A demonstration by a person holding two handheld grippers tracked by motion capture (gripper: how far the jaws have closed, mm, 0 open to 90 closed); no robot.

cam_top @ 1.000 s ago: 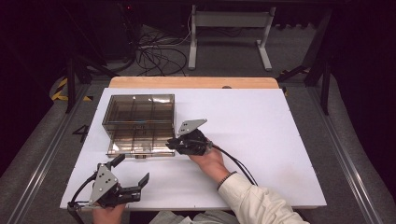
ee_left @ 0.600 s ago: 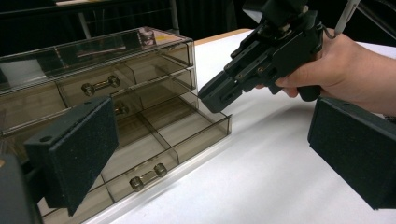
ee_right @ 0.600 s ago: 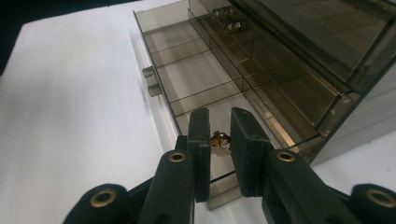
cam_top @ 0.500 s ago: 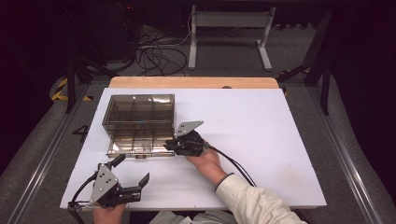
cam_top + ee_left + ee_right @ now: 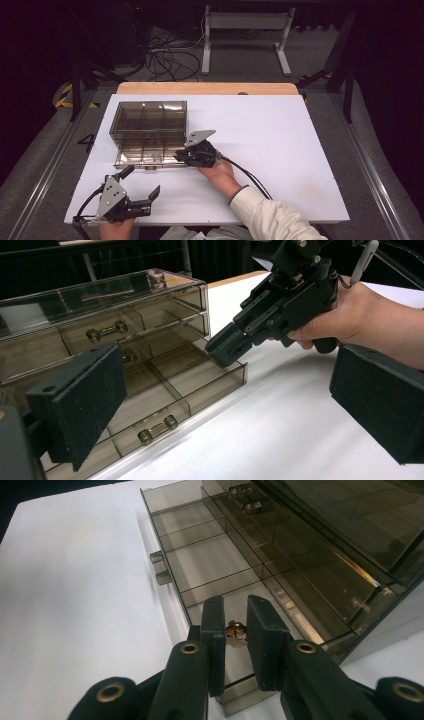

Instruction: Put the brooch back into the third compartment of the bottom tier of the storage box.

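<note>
Risk lies at the open drawer (image 5: 220, 575): the right gripper (image 5: 234, 630), fingers nearly closed on a small brass piece (image 5: 235, 629), could drop it outside; the left gripper (image 5: 142, 192) waits wide open and empty.

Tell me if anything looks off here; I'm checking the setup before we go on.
Nothing looks damaged or spilled. The bottom drawer of the clear drawer box stands pulled out, and the right gripper reaches into its end compartment, with a small gold thing between its fingers.

White table (image 5: 310, 150) bearing smoky drawer box (image 5: 148, 131)
</note>
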